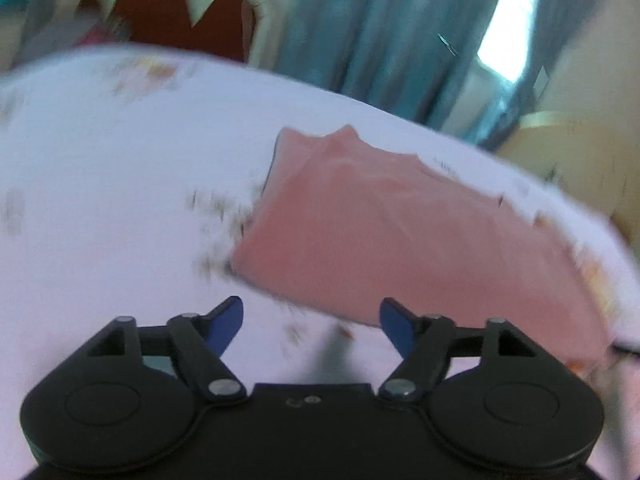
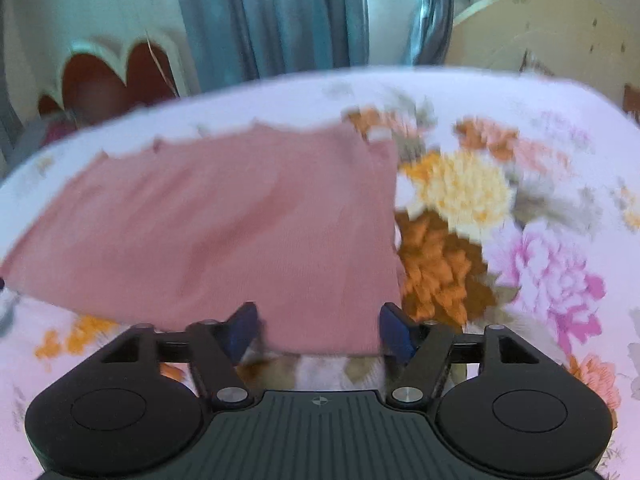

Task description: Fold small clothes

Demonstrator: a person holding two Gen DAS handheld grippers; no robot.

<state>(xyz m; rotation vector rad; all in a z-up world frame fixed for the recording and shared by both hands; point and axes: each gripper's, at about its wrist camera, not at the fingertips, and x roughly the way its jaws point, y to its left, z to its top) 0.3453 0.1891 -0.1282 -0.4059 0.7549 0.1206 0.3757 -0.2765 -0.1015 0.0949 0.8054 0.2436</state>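
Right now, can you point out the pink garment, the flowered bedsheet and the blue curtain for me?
pink garment [image 2: 240, 220]: right wrist view, middle of the folded cloth.
flowered bedsheet [image 2: 552, 264]: right wrist view, on a pink flower to the right of the garment.
blue curtain [image 2: 272, 16]: right wrist view, on the hanging folds behind the bed.

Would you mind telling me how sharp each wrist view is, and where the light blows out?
Left wrist view: the pink garment and floral sheet are smeared by motion blur, while the left gripper stays crisp; the window is blown out. Right wrist view: milder blur on the garment and sheet, right gripper sharp, window overexposed; fisheye curves the bed edge in both.
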